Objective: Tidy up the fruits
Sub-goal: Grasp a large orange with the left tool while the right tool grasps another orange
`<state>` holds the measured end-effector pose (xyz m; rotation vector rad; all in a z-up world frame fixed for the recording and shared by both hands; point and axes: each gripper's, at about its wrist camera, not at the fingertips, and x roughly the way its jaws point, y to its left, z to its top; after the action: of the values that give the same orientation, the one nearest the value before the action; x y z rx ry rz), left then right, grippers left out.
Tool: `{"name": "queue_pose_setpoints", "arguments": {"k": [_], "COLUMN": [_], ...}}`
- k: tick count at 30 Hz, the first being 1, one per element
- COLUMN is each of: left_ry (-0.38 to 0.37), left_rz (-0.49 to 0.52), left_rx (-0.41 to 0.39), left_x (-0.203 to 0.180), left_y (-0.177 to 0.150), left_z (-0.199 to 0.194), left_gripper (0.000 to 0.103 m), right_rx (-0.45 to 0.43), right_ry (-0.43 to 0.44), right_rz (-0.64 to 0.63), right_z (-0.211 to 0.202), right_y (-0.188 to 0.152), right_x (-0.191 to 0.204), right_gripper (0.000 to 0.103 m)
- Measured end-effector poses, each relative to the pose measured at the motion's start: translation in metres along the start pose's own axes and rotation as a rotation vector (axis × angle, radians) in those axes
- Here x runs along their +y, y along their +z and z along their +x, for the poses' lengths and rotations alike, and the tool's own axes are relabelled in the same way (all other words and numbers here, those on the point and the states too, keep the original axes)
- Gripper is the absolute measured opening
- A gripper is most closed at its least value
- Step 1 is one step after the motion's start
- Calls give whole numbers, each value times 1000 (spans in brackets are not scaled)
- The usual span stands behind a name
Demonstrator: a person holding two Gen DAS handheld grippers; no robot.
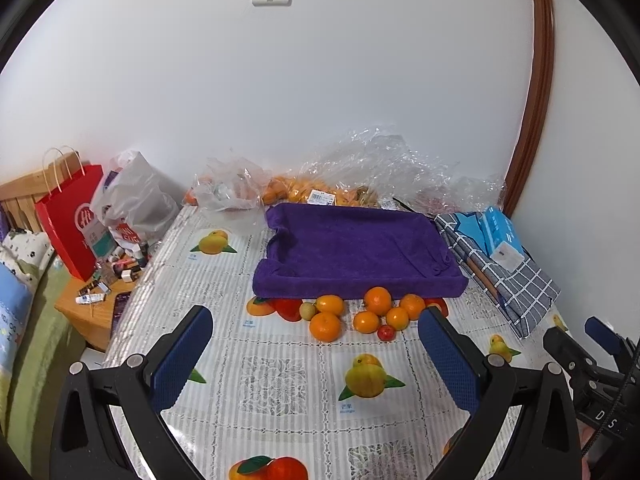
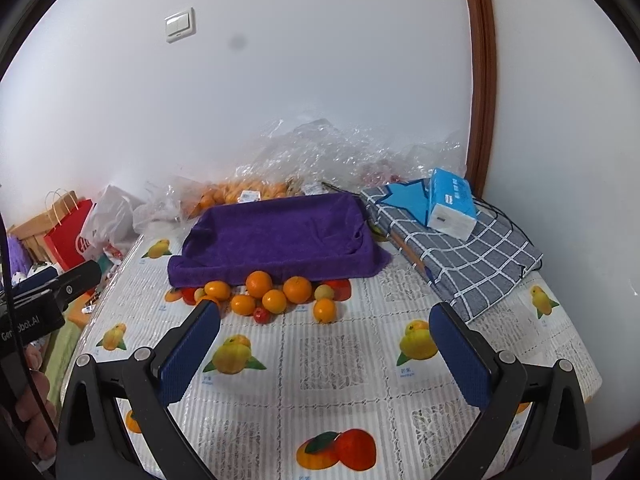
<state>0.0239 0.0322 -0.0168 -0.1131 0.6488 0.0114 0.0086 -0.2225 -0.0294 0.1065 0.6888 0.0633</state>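
Both my pairs of fingers hang wide and empty over the near desk (image 1: 280,360): the left gripper (image 1: 316,344), then the right gripper (image 2: 324,336). Ahead, the oranges (image 1: 378,300) and small red fruit (image 1: 386,333) huddle touching along the near edge of the purple-towelled tray (image 1: 356,248). I'd take an outlying orange (image 2: 324,310) first, straddle it squarely, close gently, and lift it clear before carrying it into the tray.
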Motion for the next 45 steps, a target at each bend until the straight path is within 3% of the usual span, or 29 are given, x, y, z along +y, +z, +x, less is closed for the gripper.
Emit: {"name": "queue_pose_setpoints", "arguments": {"k": [4,13,15,22,26,33,35,42,44,45], "left_ry": [12,49,53,12,-38,-67,-72,-46,-51,-59], "left_rz": [-7,-12,-16,-30,-21,24,27,48,53,57], "left_rx": [17,118,148,207,227,262,274,257,251,248], "left_x": [3,25,30,45,40,20,14,3,0,-1], "left_y": [-1,-18,-22,-37,-43,-51,-52,-55,-56,-56], "left_z": [18,91,107,145,158,180,187,202,202,201], "left_gripper": [103,97,97,93,93,93,90,69,63,55], "right_rx": [1,132,173,230,250,240,246,238,238,237], "right_ry": [-16,-15,28,32,60,43,67,69,73,74], "right_rz": [22,59,86,50,74,36,27,12,16,18], "right_z": [18,108,132,189,208,216,213,213,213,213], "right_y": [-2,-22,-28,-42,-46,-47,-49,-51,-51,-51], "right_x": [-9,-27,-29,-18,-17,-15,-16,-17,-17,-17], "right_gripper": [102,98,93,73,69,40,35,36,36,35]}}
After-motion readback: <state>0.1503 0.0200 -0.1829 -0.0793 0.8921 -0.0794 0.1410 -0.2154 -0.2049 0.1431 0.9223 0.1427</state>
